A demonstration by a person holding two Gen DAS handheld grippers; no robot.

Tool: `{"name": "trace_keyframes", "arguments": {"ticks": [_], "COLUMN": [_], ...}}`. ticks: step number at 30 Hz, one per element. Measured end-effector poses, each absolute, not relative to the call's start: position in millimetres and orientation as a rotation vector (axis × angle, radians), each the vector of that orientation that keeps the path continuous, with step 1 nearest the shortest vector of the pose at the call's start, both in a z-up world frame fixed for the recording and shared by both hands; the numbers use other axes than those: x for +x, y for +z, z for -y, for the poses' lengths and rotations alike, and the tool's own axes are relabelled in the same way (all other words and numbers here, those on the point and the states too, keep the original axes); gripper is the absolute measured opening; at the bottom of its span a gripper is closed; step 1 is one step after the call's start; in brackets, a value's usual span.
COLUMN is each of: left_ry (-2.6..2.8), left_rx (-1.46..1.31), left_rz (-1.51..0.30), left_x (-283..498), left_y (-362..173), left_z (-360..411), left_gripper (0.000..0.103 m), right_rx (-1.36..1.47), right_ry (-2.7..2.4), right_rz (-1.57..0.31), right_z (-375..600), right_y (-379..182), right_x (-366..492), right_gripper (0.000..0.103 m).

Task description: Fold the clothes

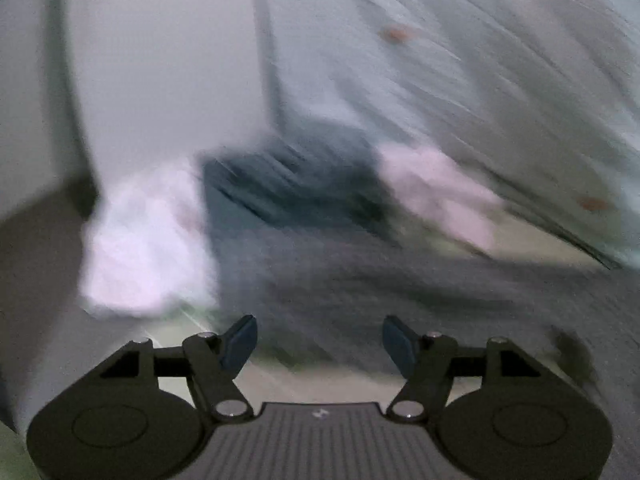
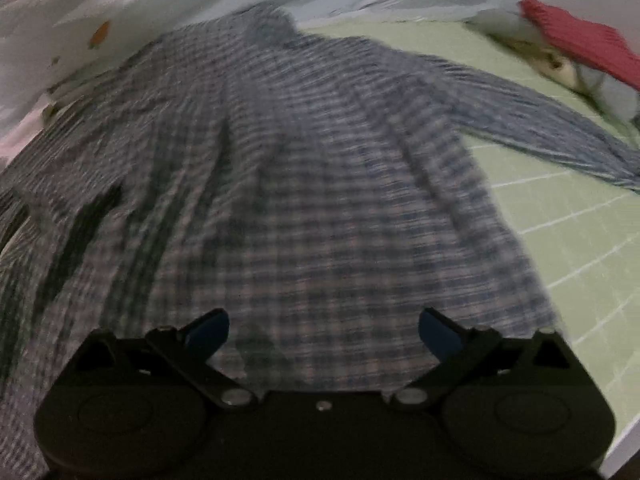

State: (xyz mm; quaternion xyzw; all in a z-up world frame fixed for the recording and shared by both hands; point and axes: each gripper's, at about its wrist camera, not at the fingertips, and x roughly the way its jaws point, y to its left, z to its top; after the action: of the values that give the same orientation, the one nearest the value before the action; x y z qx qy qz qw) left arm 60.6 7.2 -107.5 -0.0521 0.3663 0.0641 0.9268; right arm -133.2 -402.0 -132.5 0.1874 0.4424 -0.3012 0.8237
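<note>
A blue and white checked shirt point(image 2: 288, 184) lies spread on a light green gridded sheet point(image 2: 568, 240), collar at the far end and one sleeve point(image 2: 540, 120) stretched to the right. My right gripper point(image 2: 324, 332) hovers over the shirt's near hem, jaws open, nothing between them. In the blurred left wrist view, my left gripper point(image 1: 320, 340) is open and empty above a grey stretch of the shirt point(image 1: 380, 280). Beyond it sit a dark blue folded garment point(image 1: 292, 188) and pale pink clothes point(image 1: 148, 240).
A pale quilt with orange spots point(image 1: 480, 60) is bunched along the far side. A red knitted garment point(image 2: 580, 40) and other loose clothes lie at the far right. A white wall point(image 1: 160, 60) stands at the left. The bed's edge point(image 2: 624, 432) runs near right.
</note>
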Motion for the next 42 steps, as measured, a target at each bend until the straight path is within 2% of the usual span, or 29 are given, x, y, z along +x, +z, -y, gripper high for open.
{"name": "trace_keyframes", "arguments": {"ticks": [5, 10, 11, 12, 13, 14, 15, 16, 17, 18, 26, 29, 31, 32, 33, 34, 35, 36, 40, 42], "left_ry": [-0.053, -0.072, -0.050, -0.027, -0.004, 0.023, 0.030, 0.019, 0.022, 0.037, 0.138, 0.141, 0.148, 0.156, 0.163, 0.170, 0.180, 0.190, 0.205, 0.221], "left_rx": [-0.062, -0.088, -0.089, -0.090, -0.083, -0.037, -0.005, -0.009, -0.025, -0.030, -0.046, -0.037, -0.030, -0.030, -0.033, -0.038, -0.045, -0.051, -0.049, -0.047], "left_rz": [-0.929, -1.034, -1.042, -1.050, -1.055, -1.049, -1.044, -1.052, -1.062, -1.069, -1.137, -1.146, -1.143, -1.140, -1.138, -1.137, -1.136, -1.132, -1.108, -1.098], "left_x": [29.4, 9.3, 6.7, 4.1, 1.3, -2.0, -5.1, -5.7, -8.2, -10.6, -70.0, -96.7, -108.2, -111.4, -112.6, -112.8, -113.0, -112.7, -107.6, -107.8], "left_y": [-152.4, -181.0, -184.8, -188.6, -191.7, -191.5, -190.8, -190.2, -188.6, -188.1, -182.9, -181.1, -180.0, -179.6, -178.5, -177.2, -174.8, -172.2, -163.5, -160.3], "left_z": [49.8, 73.2, 73.7, 74.2, 75.2, 78.5, 81.1, 80.7, 80.3, 80.7, 104.5, 118.1, 124.9, 128.0, 130.9, 132.0, 133.1, 134.2, 139.4, 142.1], "left_gripper": [0.073, 0.073, 0.068, 0.063, 0.049, 0.030, 0.018, 0.002, 0.002, 0.002, 0.001, 0.002, 0.002, 0.002, 0.002, 0.002, 0.002, 0.002, 0.008, 0.023], "right_rx": [0.379, 0.404, 0.412, 0.421, 0.431, 0.423, 0.401, 0.380, 0.364, 0.356, 0.307, 0.366, 0.422, 0.439, 0.447, 0.445, 0.436, 0.425, 0.429, 0.413], "right_ry": [-0.756, -0.772, -0.768, -0.764, -0.745, -0.721, -0.701, -0.679, -0.661, -0.649, -0.754, -0.778, -0.745, -0.708, -0.672, -0.645, -0.621, -0.596, -0.525, -0.497], "right_rz": [-0.914, -0.940, -0.948, -0.956, -0.946, -0.935, -0.933, -0.932, -0.935, -0.937, -0.969, -0.967, -0.950, -0.935, -0.919, -0.901, -0.877, -0.849, -0.814, -0.772], "right_z": [435.5, 468.4, 474.4, 480.4, 483.8, 484.7, 484.9, 484.9, 486.1, 488.5, 548.3, 583.5, 600.0, 601.7, 599.9, 596.2, 590.4, 583.6, 568.0, 559.5], "right_y": [-128.8, -136.5, -138.7, -140.8, -141.4, -140.7, -139.8, -138.9, -139.1, -140.0, -143.4, -141.8, -138.5, -137.1, -135.7, -134.4, -133.8, -133.6, -140.3, -145.4], "right_x": [-165.5, -191.5, -195.8, -200.2, -203.7, -204.4, -203.7, -202.5, -200.9, -199.5, -210.9, -230.2, -241.3, -243.7, -244.8, -243.7, -240.4, -236.6, -215.2, -207.8], "right_gripper": [0.103, 0.101, 0.093, 0.073, 0.072, 0.054, 0.033, 0.022, 0.012, 0.008, 0.000, 0.001, 0.008, 0.022, 0.054, 0.071, 0.092, 0.100, 0.103, 0.103]}}
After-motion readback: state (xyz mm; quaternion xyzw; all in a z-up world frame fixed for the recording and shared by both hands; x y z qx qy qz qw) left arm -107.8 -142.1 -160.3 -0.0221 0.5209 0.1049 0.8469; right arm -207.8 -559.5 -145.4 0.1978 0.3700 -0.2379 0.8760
